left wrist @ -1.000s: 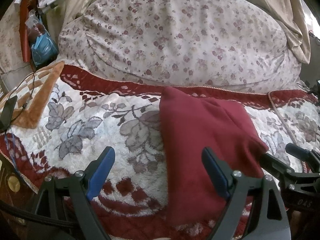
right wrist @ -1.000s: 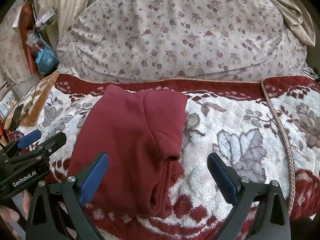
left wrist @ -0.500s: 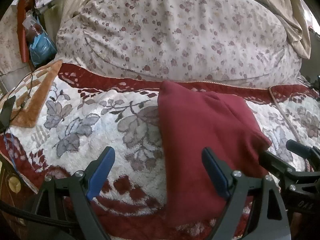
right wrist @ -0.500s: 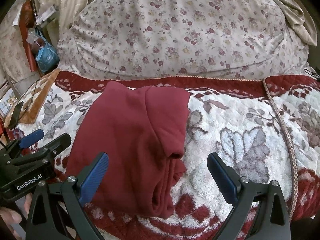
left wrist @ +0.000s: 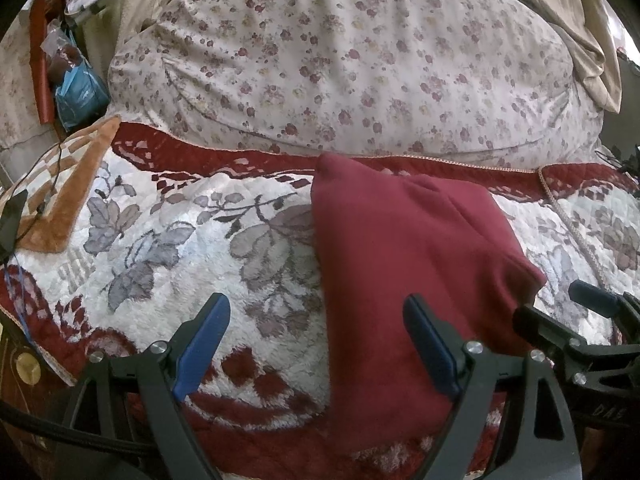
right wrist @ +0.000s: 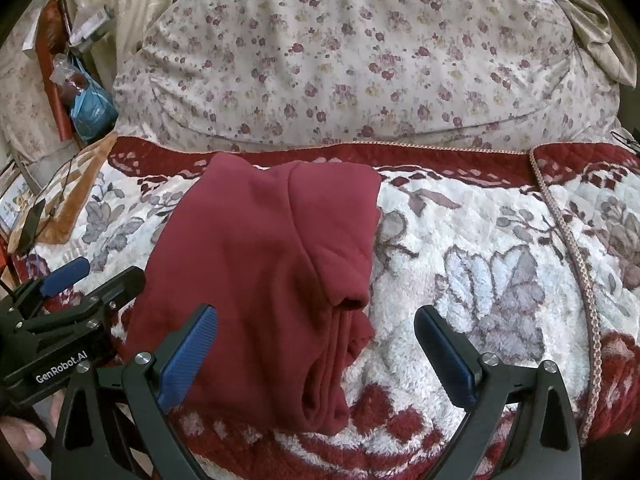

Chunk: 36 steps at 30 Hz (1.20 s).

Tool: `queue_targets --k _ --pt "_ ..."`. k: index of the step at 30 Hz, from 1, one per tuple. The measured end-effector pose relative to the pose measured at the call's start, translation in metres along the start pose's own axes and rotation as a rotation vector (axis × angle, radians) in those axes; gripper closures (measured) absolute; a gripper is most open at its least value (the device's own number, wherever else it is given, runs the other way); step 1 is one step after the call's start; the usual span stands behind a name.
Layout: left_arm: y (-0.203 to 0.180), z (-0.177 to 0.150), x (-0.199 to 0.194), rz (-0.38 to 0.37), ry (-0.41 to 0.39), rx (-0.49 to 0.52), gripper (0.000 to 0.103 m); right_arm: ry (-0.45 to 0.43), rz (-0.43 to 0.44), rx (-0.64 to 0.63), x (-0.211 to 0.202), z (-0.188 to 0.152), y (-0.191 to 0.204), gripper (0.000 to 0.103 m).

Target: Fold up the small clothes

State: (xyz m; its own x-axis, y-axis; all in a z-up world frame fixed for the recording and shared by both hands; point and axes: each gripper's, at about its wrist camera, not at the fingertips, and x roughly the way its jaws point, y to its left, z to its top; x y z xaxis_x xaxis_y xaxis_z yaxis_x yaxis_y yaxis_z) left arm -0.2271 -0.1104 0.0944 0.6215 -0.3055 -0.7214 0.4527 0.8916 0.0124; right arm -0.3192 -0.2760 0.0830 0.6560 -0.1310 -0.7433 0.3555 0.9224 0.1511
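Left wrist view: the left gripper (left wrist: 316,344) hangs released over a soft maroon garment (left wrist: 404,256) folded on the bed's floral blanket (left wrist: 160,240). Right wrist view: the right gripper (right wrist: 316,352), jaws apart, faces its limp, layered near edge, likely the best hold.

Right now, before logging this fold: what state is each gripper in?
Left gripper: open, holding nothing, over the folded dark red fleece garment.
Right gripper: open, holding nothing.

Home bedroom: bed with plush red-and-white floral blanket (left wrist: 168,240), big flower-print quilt bundle (left wrist: 340,64) behind it, beige curtains (right wrist: 132,4) at a window, cluttered corner with blue plastic bag (left wrist: 80,92).
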Motion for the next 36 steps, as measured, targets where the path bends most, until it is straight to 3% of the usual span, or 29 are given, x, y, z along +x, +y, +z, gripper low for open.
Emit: queue_targets --k 36 --pt "0.009 -0.005 0.016 -0.021 0.019 -0.008 0.016 0.054 -0.005 -0.026 0.015 -0.002 -0.001 0.002"
